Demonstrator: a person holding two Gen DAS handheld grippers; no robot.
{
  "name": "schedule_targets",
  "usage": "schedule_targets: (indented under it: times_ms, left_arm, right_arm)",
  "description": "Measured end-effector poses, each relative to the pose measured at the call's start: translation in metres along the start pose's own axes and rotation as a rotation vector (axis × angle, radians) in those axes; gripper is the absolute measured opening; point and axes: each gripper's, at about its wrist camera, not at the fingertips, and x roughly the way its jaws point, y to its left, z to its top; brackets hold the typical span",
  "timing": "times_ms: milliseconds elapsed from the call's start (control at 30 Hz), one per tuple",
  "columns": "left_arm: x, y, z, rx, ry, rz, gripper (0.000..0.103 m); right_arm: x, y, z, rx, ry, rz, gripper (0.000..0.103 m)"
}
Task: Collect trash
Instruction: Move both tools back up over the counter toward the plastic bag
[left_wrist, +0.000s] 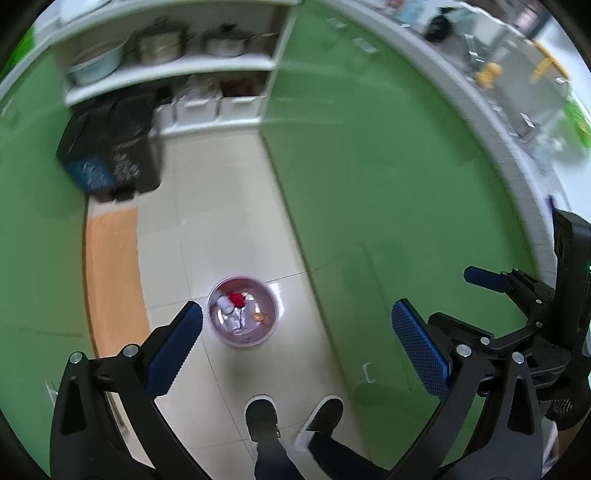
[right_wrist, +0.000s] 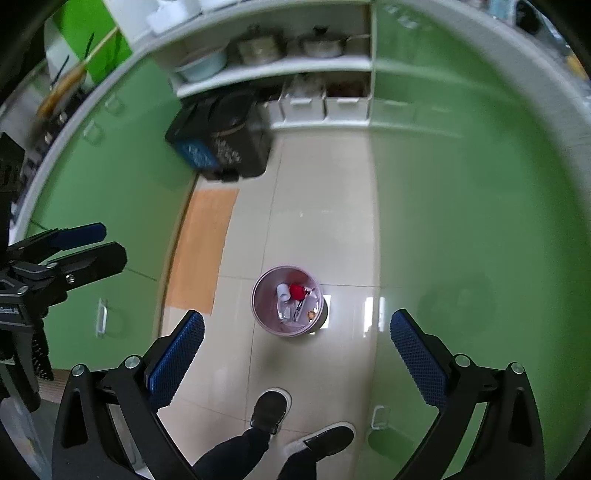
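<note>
A small pink waste bin stands on the tiled floor, far below both grippers. Inside it lie a red scrap, a white cup-like piece and clear wrappers. My left gripper is open, high above the floor, with nothing between its blue pads. My right gripper is also open and empty, at about the same height. Each gripper shows at the edge of the other's view: the right gripper and the left gripper.
Green cabinets line both sides of the narrow floor. A black bin stands at the far end under shelves of pots. An orange mat lies left. The person's two shoes stand near the waste bin.
</note>
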Motion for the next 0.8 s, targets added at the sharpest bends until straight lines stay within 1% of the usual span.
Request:
schedule_targets:
  times_ms: [133,267,367,467,633,800]
  left_arm:
    - [-0.034,-0.045,0.017,0.096,-0.013,-0.021,0.1]
    - [-0.065,-0.09,0.024,0.171,-0.032,-0.039,0.1]
    - [-0.087,-0.124,0.028,0.216,-0.05,-0.067,0.1]
    - [-0.109,-0.16,0.029,0.262,-0.082,-0.086,0.1]
    - [-0.127,-0.203,0.033,0.318,-0.119,-0.117,0.1]
    - [-0.133,-0.25,0.032,0.38,-0.134,-0.159,0.1]
  right_arm:
    - [-0.06,-0.013,-0.006,0.04,-0.056,-0.025,0.097]
    - [-0.122,-0.032,-0.018,0.104,-0.124,-0.057,0.097]
    - [-0.167,-0.05,-0.027,0.146,-0.176,-0.09,0.097]
    - [-0.208,-0.071,-0.039,0.184,-0.222,-0.126,0.097]
    - [-0.265,-0.106,-0.068,0.242,-0.302,-0.187,0.097]
    - [-0.306,-0.138,-0.104,0.327,-0.366,-0.257,0.097]
